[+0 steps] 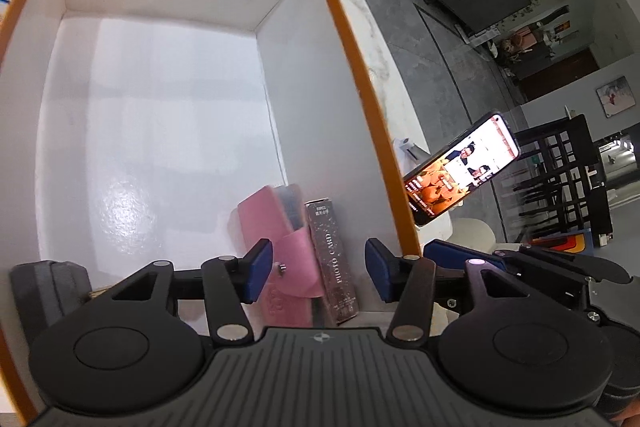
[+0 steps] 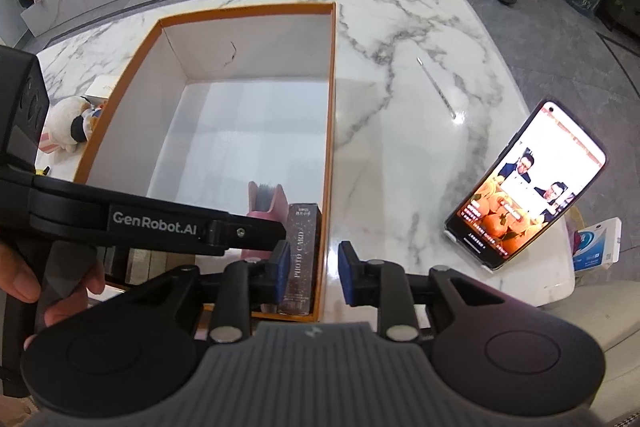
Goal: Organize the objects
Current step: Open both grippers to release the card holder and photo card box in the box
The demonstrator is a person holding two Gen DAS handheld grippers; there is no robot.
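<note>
An orange-rimmed white box (image 1: 352, 39) (image 2: 244, 11) stands on the marble table. In its near right corner stand a pink card holder (image 1: 276, 223) (image 2: 266, 201) and a dark glittery "PHOTO CARD" box (image 1: 334, 259) (image 2: 300, 259), side by side against the wall. My left gripper (image 1: 318, 273) is open above them, its fingers either side, touching neither. My right gripper (image 2: 314, 273) is open and empty, straddling the box's right wall by the photo card box. The left gripper's body (image 2: 152, 223) crosses the right wrist view.
A phone (image 2: 528, 187) (image 1: 464, 171) leans on a stand at the table's right, screen lit. A thin pen (image 2: 436, 87) lies on the marble beyond. A plush toy (image 2: 76, 123) and a small white box lie left of the box. A grey pouch (image 1: 48, 291) sits at the box's near left.
</note>
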